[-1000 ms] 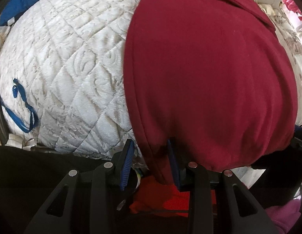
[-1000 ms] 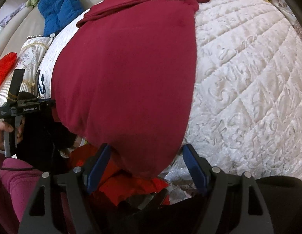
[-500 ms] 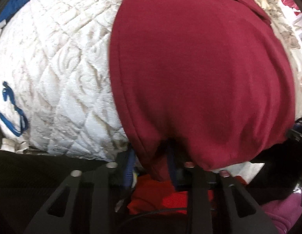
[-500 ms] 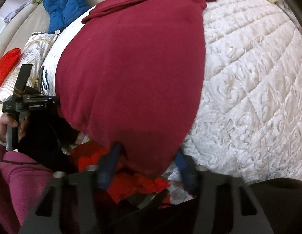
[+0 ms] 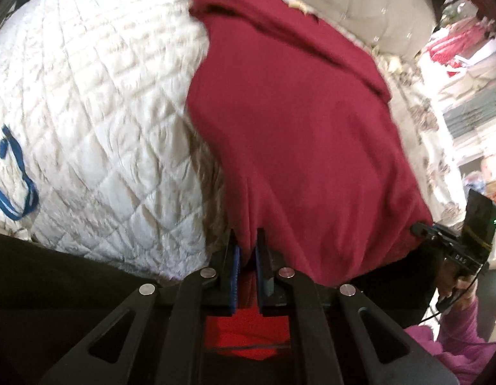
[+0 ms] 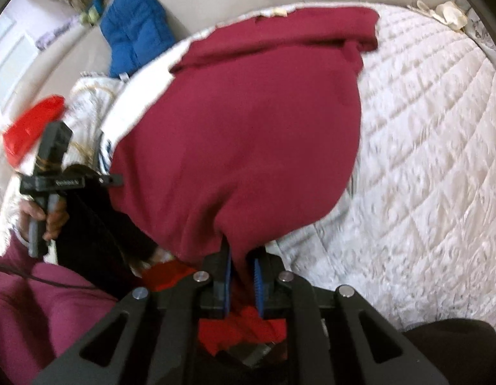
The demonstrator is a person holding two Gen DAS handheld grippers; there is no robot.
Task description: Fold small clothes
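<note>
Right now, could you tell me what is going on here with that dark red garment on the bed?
A person is folding a dark red garment spread on a white quilted bed. The left gripper and right gripper each have their jaws closed on the garment's near edge, one at each corner. The far end, with a folded band, lies on the quilt. A bright red cloth sits below the grippers.

One maroon garment (image 5: 296, 134) lies on one white quilted mattress (image 5: 97, 134). Two hand-held grippers are visible: the left hand-held gripper (image 5: 247, 250) and the right hand-held gripper (image 6: 239, 256). One bright red cloth (image 6: 248, 330) sits below them. One blue cushion (image 6: 135, 25) and one red plastic item (image 6: 33, 128) lie nearby.
</note>
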